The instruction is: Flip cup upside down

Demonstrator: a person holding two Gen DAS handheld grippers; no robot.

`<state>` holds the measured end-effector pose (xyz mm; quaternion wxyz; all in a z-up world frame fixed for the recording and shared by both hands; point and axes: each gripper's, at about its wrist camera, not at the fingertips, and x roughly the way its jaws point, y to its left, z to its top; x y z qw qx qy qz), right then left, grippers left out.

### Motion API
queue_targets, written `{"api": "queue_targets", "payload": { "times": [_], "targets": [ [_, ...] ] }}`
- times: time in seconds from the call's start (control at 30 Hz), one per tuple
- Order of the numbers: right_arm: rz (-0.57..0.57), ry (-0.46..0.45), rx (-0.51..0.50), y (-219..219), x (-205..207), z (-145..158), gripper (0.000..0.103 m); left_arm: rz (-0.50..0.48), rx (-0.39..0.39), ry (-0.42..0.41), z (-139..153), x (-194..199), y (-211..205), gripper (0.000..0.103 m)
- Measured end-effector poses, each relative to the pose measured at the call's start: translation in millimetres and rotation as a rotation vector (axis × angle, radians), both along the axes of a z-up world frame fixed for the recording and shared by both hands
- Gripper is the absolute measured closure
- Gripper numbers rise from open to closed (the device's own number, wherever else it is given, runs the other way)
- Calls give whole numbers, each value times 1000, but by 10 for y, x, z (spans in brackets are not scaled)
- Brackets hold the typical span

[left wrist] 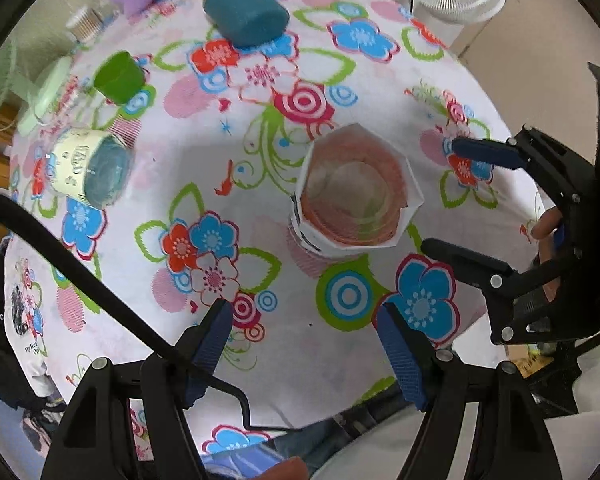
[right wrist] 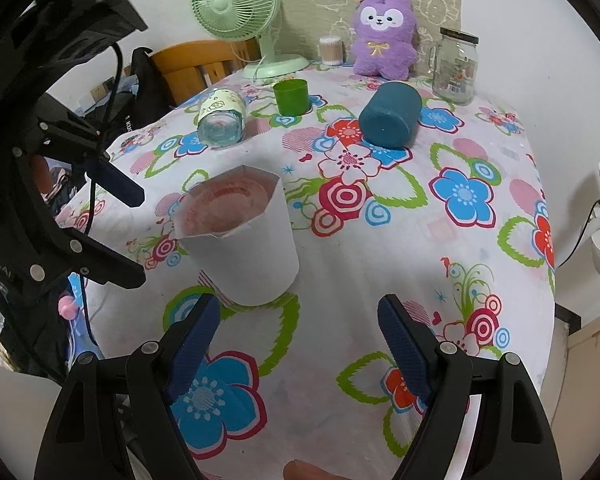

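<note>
On the flowered counter (right wrist: 480,300), the white paper cup (right wrist: 244,240) stands upright, mouth up, between your two tools.

Your left tool (left wrist: 306,344) hangs above the cup with its blue-padded fingers spread wide and nothing between them. Your right tool (right wrist: 296,340) sits just short of the cup's base, likewise released and empty. Farther back you have a teal cup (right wrist: 392,120) and a glass jar (right wrist: 222,118) lying on their sides, and a green cup (right wrist: 291,97) standing upright near the fan (right wrist: 236,4).
</note>
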<state>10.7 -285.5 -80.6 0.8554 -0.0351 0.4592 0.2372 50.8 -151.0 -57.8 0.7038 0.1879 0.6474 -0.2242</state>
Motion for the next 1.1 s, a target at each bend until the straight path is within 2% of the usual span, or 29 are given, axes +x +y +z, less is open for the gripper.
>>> {"api": "queue_targets", "payload": {
  "times": [0.13,0.3,0.53,0.6,0.83,0.93,1.1],
  "targets": [
    [-3,-10,-5,37,-17,50,20,17,-42,-95,86,-127,20,26],
    [-29,-46,-12,106,-63,158,20,75,-141,-203,93,-249,28,26],
    [-117,-140,-18,294,-216,382,17,253,-274,-407,162,-512,332,24],
    [-139,-154,-23,338,-257,408,11,306,-287,-467,193,-591,442,23],
    [-235,-245,-21,543,-507,560,10,452,-292,-607,249,-792,756,22],
    [-291,-286,-31,624,-611,637,10,508,-308,-640,271,-851,894,21],
    [-368,-328,-45,720,-831,771,9,543,-320,-703,365,-983,1042,21]
  ]
}}
